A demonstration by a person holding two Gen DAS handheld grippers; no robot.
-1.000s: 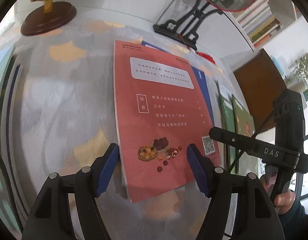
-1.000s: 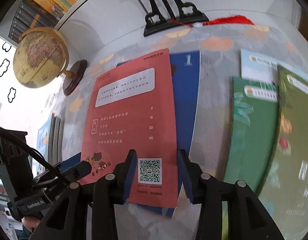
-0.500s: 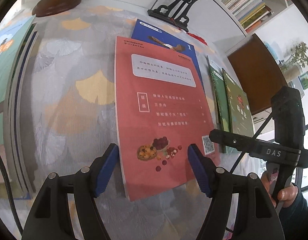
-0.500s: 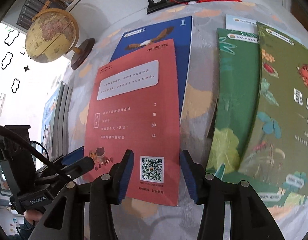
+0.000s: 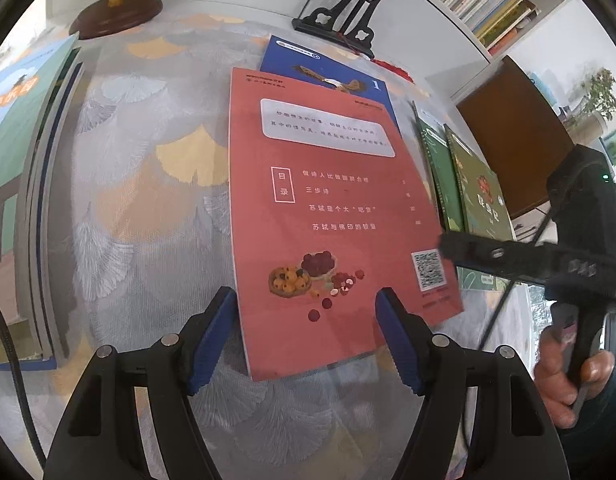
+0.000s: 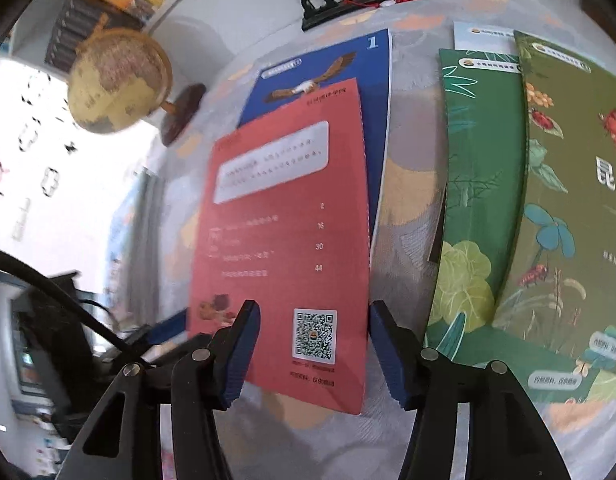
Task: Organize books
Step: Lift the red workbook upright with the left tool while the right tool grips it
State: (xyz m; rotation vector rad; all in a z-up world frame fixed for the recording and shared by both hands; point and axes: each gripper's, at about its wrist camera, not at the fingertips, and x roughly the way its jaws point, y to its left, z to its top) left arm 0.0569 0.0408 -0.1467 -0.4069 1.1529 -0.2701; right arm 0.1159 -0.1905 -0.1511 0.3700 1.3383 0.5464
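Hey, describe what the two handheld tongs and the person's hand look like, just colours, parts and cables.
Both the left tongs and the right tongs have black plastic arms with silver rivets and ribbed blue pads. A thin black cable runs beside the left one. Seen from the left camera, the right unit is a black handle with white lettering, gripped by a hand in a dark sleeve.

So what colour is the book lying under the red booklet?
Blue book, with a white "1" in its corner; clearest in the right wrist view.

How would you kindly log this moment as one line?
red booklet: overlapping blue book | left gripper: open | right gripper: open, just widened
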